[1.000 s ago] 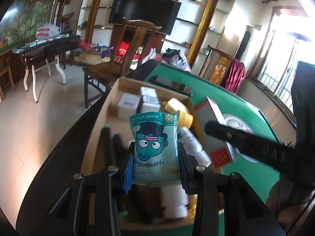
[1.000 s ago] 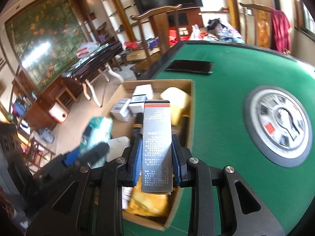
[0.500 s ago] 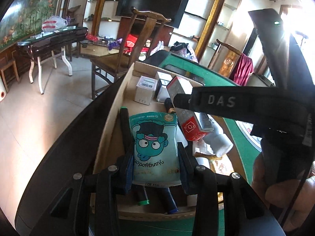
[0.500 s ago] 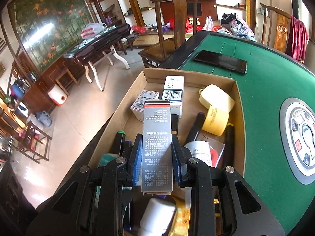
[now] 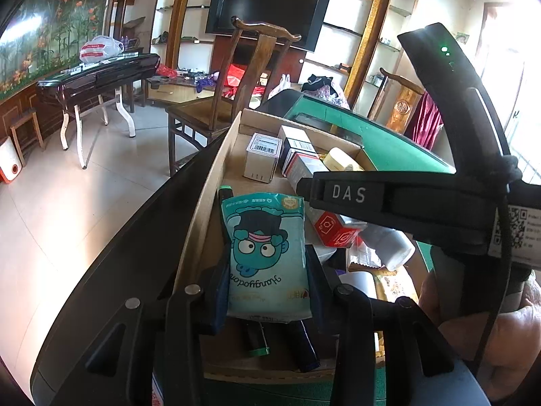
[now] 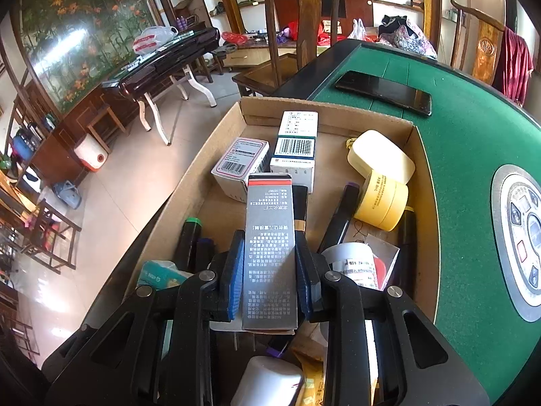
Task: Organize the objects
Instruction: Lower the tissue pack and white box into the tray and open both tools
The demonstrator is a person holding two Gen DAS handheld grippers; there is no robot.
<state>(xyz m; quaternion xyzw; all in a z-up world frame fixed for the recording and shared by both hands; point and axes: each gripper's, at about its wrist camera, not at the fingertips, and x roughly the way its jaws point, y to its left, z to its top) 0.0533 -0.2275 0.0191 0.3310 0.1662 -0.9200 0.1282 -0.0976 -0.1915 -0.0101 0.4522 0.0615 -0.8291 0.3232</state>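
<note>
My left gripper is shut on a teal cartoon snack pouch and holds it over the near left part of an open cardboard box. My right gripper is shut on a tall grey carton with a red band and holds it over the same box. The right gripper's body crosses the left wrist view, with the carton's red end below it. The box holds small white cartons, a yellow jar, dark markers and white bottles.
The box sits on the left edge of a green felt table with a round control hub in the middle. A black phone lies beyond the box. A wooden chair stands past the table. Tiled floor lies to the left.
Both grippers have come lower and further over the box with their loads. The right gripper has swung left, from the table edge to above the box's middle, crossing in front of the left camera.
</note>
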